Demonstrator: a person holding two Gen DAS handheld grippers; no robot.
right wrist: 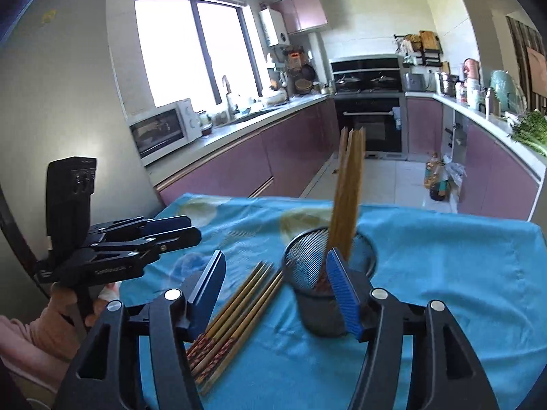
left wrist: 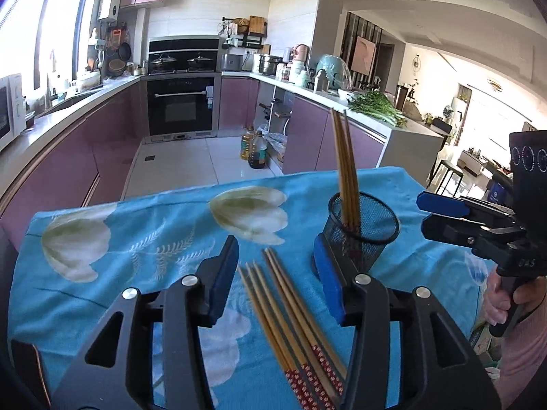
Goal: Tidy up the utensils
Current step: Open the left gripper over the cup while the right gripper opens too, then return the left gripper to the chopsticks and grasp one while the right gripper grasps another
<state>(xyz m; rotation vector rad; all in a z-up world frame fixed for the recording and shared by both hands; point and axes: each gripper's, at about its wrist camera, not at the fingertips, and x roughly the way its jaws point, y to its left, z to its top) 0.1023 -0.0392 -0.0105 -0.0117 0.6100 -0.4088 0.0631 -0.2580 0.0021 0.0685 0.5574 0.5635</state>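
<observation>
Left claw [left wrist: 275, 273] hovered low over the blue flowered cloth [left wrist: 136, 239], its jaws spread wide and gripping nothing. Loose chopsticks [left wrist: 290, 317] lay flat on the cloth in the gap between its blue pads [left wrist: 224, 280], pale tips pointing away, red patterned ends nearest the camera; no pad touched them. Just to the right stood the black mesh cup [left wrist: 367, 225], pressed close behind the right pad in that view, though contact could not be judged. A bundle of chopsticks [left wrist: 345, 167] stood upright in the cup, leaning slightly left.

Further right, the right claw [right wrist: 277, 290] was likewise released, empty. From its camera the loose chopsticks [right wrist: 236, 311] lay beside its left pad, the mesh cup [right wrist: 321, 294] partly between the pads, nearer the right one, with the standing bundle [right wrist: 348, 191] rising above. The left claw [right wrist: 181, 229] showed at far left, held in a hand [right wrist: 68, 304].
</observation>
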